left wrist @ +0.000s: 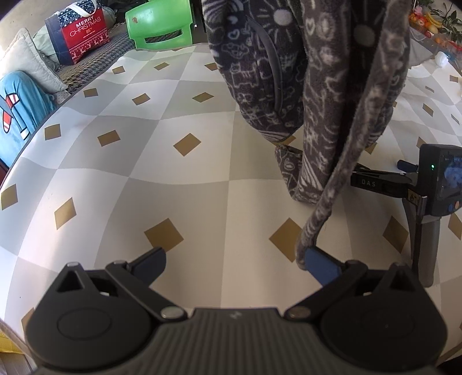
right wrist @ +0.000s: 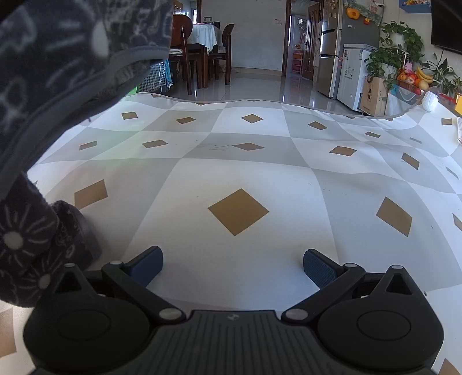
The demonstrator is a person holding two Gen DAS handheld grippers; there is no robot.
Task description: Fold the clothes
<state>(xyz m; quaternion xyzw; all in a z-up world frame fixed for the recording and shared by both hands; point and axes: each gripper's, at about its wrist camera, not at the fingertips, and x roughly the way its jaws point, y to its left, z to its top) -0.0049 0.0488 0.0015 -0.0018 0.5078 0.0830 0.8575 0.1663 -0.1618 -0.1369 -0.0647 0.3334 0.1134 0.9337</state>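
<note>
A dark patterned fleece garment (left wrist: 311, 95) hangs unfolded above the checkered tabletop (left wrist: 179, 161). Left tongs (left wrist: 235, 264) and right tongs (right wrist: 232, 264) both gape apart; folding has barely started.

A checkered tablecloth (right wrist: 288, 178); behind it a green plastic chair (left wrist: 161, 24), a Christmas gift bag (left wrist: 83, 34), possibly a fruit bowl (right wrist: 413, 78).
</note>
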